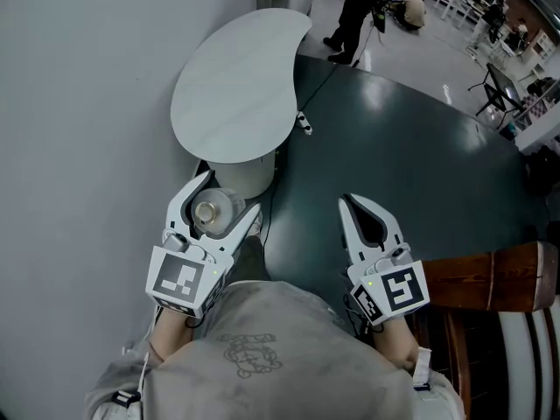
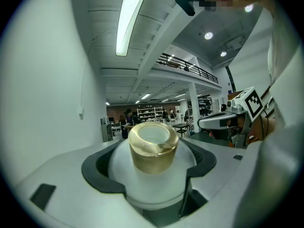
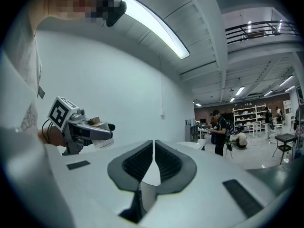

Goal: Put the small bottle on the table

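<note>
A small white bottle (image 1: pixel 215 209) with a gold cap sits between the jaws of my left gripper (image 1: pixel 213 206), which is shut on it. In the left gripper view the small bottle (image 2: pixel 151 167) fills the jaws, gold cap (image 2: pixel 153 145) toward the camera. The white kidney-shaped table (image 1: pixel 241 86) lies just ahead of the left gripper, beside the wall. My right gripper (image 1: pixel 369 221) hangs to the right over the dark floor, jaws shut with nothing between them; in the right gripper view its pads (image 3: pixel 167 163) meet.
A white wall (image 1: pixel 79 129) runs along the left. A brown wooden piece (image 1: pixel 490 278) stands at the right edge. A person (image 1: pixel 359 11) stands beyond the table, with shelving and chairs farther back. A dark green floor (image 1: pixel 411 147) spreads ahead.
</note>
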Action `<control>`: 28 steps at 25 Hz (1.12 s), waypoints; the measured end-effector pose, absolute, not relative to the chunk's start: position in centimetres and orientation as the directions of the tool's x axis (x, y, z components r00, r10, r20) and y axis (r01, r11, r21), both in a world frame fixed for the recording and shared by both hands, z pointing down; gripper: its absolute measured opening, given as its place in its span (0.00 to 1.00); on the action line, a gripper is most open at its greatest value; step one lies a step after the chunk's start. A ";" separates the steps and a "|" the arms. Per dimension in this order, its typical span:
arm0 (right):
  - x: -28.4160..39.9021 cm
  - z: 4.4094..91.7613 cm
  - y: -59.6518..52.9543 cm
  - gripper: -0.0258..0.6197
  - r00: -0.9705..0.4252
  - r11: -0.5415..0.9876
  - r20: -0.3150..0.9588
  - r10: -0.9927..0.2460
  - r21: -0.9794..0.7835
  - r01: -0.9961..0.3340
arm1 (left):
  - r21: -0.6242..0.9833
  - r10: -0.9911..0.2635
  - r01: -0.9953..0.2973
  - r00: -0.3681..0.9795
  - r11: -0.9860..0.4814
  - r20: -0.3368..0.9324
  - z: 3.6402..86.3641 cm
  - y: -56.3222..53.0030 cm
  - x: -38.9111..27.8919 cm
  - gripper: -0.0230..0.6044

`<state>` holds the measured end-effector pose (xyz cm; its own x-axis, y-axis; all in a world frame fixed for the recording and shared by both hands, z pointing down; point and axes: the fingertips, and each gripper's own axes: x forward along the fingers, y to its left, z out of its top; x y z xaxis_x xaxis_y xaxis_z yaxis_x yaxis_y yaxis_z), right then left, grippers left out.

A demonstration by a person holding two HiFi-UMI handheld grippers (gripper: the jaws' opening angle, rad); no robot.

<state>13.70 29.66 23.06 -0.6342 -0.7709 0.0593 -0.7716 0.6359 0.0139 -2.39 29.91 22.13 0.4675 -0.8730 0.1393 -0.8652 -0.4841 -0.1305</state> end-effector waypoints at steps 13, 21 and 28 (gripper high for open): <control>10.3 24.5 20.5 0.09 -0.615 0.618 0.099 -0.782 0.002 -0.786 | -0.096 -0.863 -0.864 0.474 -0.494 0.175 23.5 20.3 -5.9 0.57; 6.2 23.7 12.0 0.09 -0.590 0.594 0.148 -0.794 -0.016 -0.804 | -0.079 -0.831 -0.837 0.519 -0.542 0.199 22.5 11.6 -9.6 0.57; 3.4 22.7 4.3 0.09 -0.554 0.561 0.172 -0.815 -0.009 -0.828 | -0.077 -0.817 -0.823 0.539 -0.563 0.208 21.1 3.5 -12.9 0.57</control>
